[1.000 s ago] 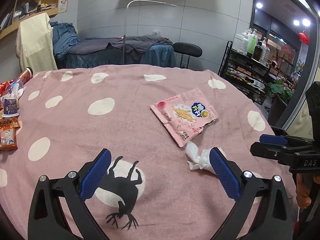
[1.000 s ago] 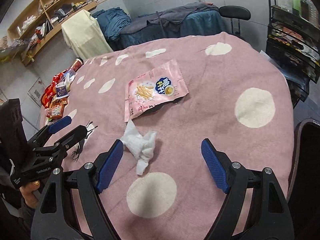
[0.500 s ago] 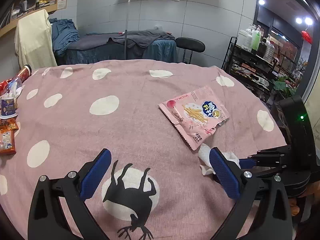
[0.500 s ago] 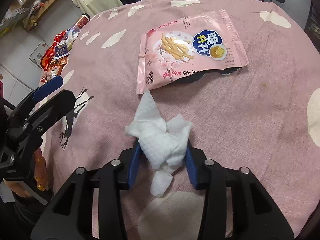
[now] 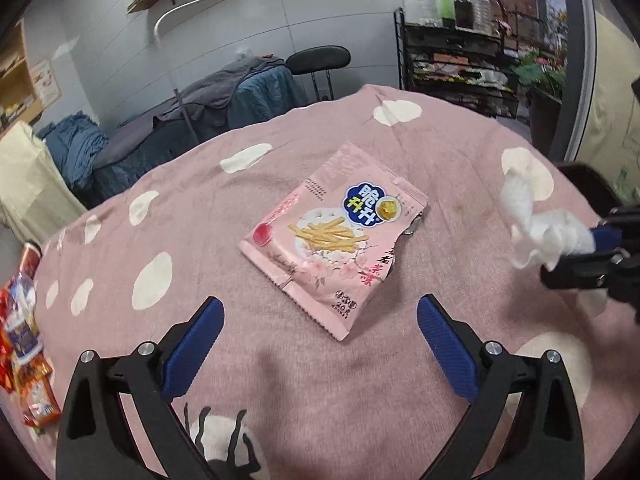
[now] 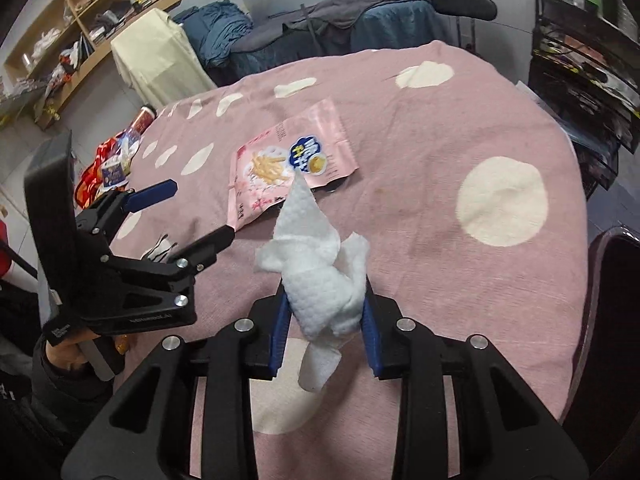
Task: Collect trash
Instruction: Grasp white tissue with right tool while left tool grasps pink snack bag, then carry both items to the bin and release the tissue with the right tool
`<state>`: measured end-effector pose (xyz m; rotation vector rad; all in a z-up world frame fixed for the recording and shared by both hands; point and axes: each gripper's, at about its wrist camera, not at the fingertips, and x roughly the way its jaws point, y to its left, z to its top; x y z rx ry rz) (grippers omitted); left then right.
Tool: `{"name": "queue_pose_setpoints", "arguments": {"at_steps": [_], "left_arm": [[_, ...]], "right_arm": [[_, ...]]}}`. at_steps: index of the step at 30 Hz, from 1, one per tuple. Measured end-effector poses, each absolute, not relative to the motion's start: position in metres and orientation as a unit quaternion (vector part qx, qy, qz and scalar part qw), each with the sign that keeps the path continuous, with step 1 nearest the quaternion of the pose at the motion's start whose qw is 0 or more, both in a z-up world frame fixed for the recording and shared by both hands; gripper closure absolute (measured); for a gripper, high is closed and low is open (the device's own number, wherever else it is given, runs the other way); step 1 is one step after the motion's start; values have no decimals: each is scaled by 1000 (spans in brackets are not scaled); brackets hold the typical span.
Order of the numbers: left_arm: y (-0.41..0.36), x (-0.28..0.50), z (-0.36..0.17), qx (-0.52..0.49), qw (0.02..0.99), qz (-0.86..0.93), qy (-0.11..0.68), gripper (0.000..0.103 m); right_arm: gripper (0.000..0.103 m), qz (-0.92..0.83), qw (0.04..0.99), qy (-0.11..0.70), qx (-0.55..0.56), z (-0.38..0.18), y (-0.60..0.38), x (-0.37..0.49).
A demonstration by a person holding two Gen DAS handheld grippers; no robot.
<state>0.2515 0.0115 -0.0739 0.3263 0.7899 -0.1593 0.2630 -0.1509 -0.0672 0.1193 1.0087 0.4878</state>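
Observation:
A crumpled white tissue (image 6: 320, 280) hangs above the cloth between the blue pads of my right gripper (image 6: 324, 292), whose jaws are still closing on it. In the left wrist view the same tissue (image 5: 548, 232) shows at the right edge, held by the right gripper (image 5: 600, 240). A pink snack bag (image 5: 336, 236) with fries printed on it lies flat on the pink spotted tablecloth (image 5: 200, 240). My left gripper (image 5: 320, 312) is open just short of the bag's near corner, with nothing between its pads. The right wrist view shows the left gripper (image 6: 198, 212) beside the bag (image 6: 288, 164).
Several snack packets and a cup (image 5: 24, 340) lie at the table's left edge, with a red can (image 6: 144, 118) behind them. A black rack (image 5: 460, 64) stands past the far right edge. A dark chair back (image 6: 616, 320) sits near right. A covered bed (image 6: 340, 16) lies beyond.
My right gripper went from open beside the tissue to closed on it and lifted it off the cloth. My left gripper moved toward the snack bag and rolled.

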Motion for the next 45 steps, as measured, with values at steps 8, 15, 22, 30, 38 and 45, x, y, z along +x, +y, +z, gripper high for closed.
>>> {"name": "queue_pose_setpoints", "arguments": {"at_steps": [8, 15, 22, 30, 38, 45], "left_arm": [[-22, 283, -102, 257, 867, -78, 419, 22], [-23, 301, -105, 269, 865, -56, 420, 58], [-14, 295, -87, 204, 890, -65, 403, 90], [-16, 265, -60, 115, 912, -108, 379, 95], [-41, 232, -42, 77, 916, -166, 356, 96], [-69, 210, -32, 55, 915, -208, 341, 96]], "right_arm": [[71, 194, 854, 474, 96, -64, -194, 260], [70, 186, 860, 462, 114, -62, -204, 254], [70, 177, 868, 444, 137, -59, -221, 243], [70, 163, 877, 422, 161, -54, -245, 227], [71, 138, 886, 405, 179, -51, -277, 209], [70, 93, 895, 390, 197, -51, -314, 186]]}}
